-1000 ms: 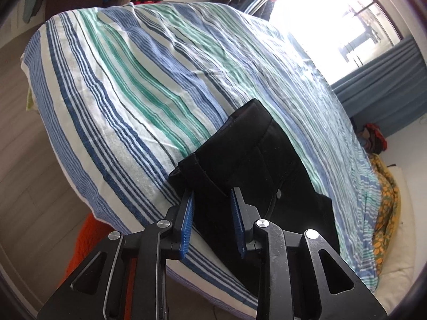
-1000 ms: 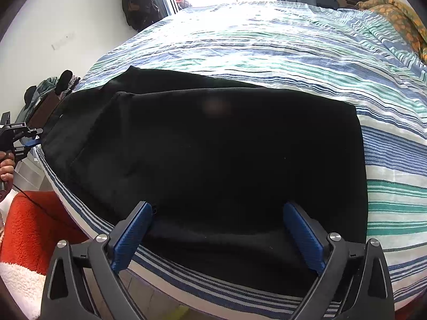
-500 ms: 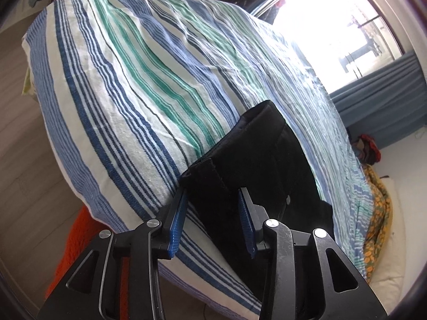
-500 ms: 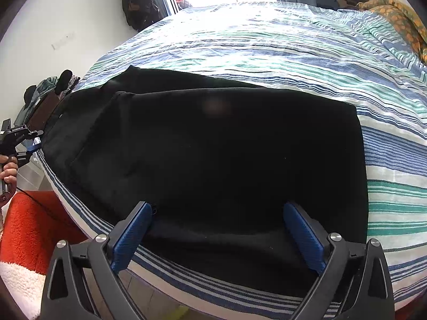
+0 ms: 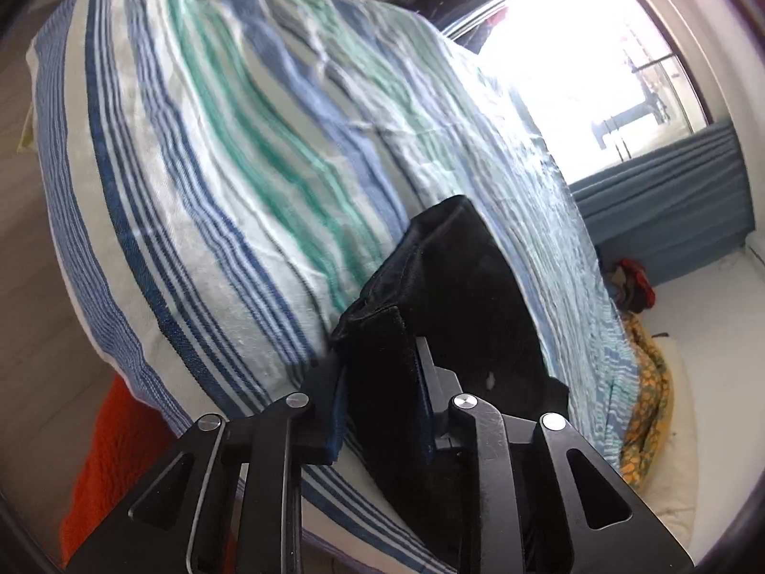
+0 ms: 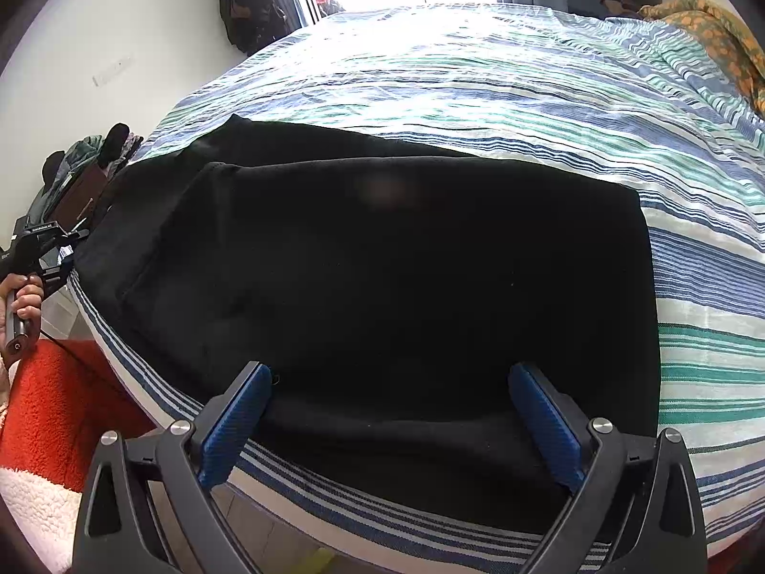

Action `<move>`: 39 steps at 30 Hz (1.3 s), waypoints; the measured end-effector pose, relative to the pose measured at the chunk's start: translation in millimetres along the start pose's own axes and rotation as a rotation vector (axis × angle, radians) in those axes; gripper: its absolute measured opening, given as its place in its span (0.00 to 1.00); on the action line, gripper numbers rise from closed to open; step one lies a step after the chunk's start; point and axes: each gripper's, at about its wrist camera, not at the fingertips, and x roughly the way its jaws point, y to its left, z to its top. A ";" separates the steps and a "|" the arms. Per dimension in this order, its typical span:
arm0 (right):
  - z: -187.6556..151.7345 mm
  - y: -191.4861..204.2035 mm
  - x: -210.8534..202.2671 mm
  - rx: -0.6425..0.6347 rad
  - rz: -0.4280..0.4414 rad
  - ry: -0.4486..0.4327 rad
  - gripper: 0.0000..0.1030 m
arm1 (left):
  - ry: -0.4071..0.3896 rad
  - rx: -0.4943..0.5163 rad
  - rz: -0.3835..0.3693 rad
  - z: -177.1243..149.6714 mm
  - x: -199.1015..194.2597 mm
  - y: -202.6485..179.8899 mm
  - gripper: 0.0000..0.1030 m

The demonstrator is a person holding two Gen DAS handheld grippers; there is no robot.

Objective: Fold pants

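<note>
Black pants [image 6: 382, 287] lie flat on the striped bed [image 6: 526, 95]. Left gripper [image 5: 377, 402] has just been closing, its pads pinching one end's corner. Right gripper [image 6: 389, 425] stands wide open, pads straddling the pants' near edge.

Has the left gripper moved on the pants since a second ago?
Yes. The left gripper has pushed further onto the pants edge, towards the striped bedcover, and its jaws have just been closing on the fabric.
</note>
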 end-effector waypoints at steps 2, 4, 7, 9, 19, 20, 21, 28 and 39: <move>0.0 -0.1 0.3 0.001 0.002 -0.001 0.97 | -0.031 0.106 -0.001 -2.3 -20.4 -34.2 0.20; -1.0 -0.4 0.0 0.001 0.003 -0.008 0.97 | -0.067 0.259 0.003 -13.2 -40.5 -81.0 0.20; -2.3 0.2 -0.7 0.003 0.001 -0.021 0.98 | -0.121 0.541 0.030 -53.0 -61.2 -157.6 0.20; -2.3 1.0 -4.0 0.004 -0.001 -0.033 0.97 | -0.151 0.721 0.045 -90.2 -66.3 -204.8 0.20; 12.5 -37.4 -90.4 0.147 0.143 -0.286 0.85 | -0.023 1.153 0.003 -277.1 -10.6 -312.5 0.20; 10.9 -43.9 -98.6 0.159 0.131 -0.313 0.85 | 0.006 1.184 0.009 -295.2 3.3 -314.2 0.20; 9.9 -53.1 -102.4 0.171 0.116 -0.328 0.85 | 0.032 1.221 0.026 -314.4 16.2 -314.1 0.21; -10.5 -109.4 -100.0 0.329 0.098 -0.310 0.85 | 0.177 1.433 0.150 -392.0 47.1 -299.8 0.52; -8.9 -105.7 -97.9 0.377 0.303 -0.329 0.85 | -0.016 0.919 0.191 -208.4 -18.4 -258.7 0.75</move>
